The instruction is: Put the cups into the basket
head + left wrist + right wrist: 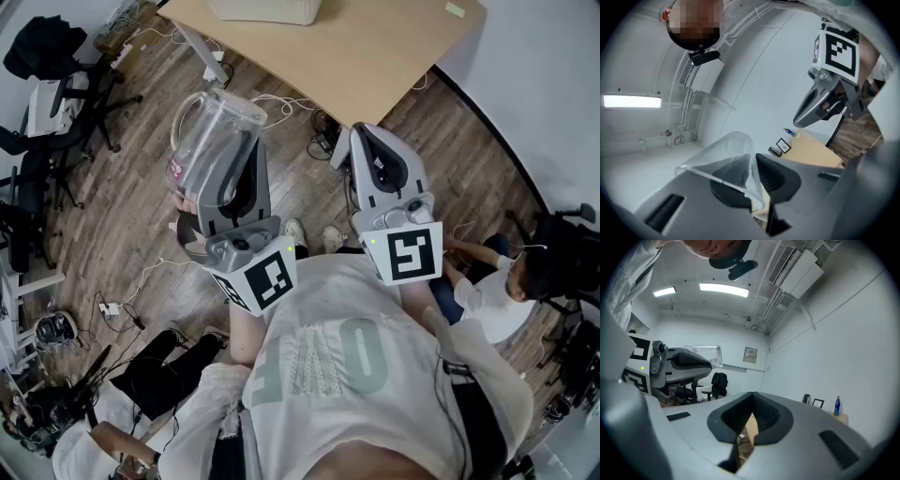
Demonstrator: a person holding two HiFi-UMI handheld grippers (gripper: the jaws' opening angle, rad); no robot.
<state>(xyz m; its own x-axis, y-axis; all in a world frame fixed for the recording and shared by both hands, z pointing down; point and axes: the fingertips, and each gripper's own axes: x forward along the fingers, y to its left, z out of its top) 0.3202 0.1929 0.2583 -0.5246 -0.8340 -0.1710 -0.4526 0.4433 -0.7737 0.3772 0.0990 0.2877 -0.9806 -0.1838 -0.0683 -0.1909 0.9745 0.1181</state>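
A clear plastic cup (208, 131) is held up in the air, its thin wall pinched between the jaws of my left gripper (228, 148). In the left gripper view the cup (725, 152) lies tilted across the dark pads, and the left gripper (757, 171) is shut on its rim. My right gripper (373, 142) is raised beside it at the same height. Its pads meet with nothing between them, as the right gripper view shows at the right gripper (751, 420). That view also shows the cup (707, 353) off to the left. No basket is in view.
A light wooden table (356, 52) stands ahead, with a white object (267, 9) at its far edge. Office chairs (56, 103) and cables crowd the floor on the left. A seated person (497, 281) is at the right. On the table stand a blue bottle (837, 405) and a kettle (806, 399).
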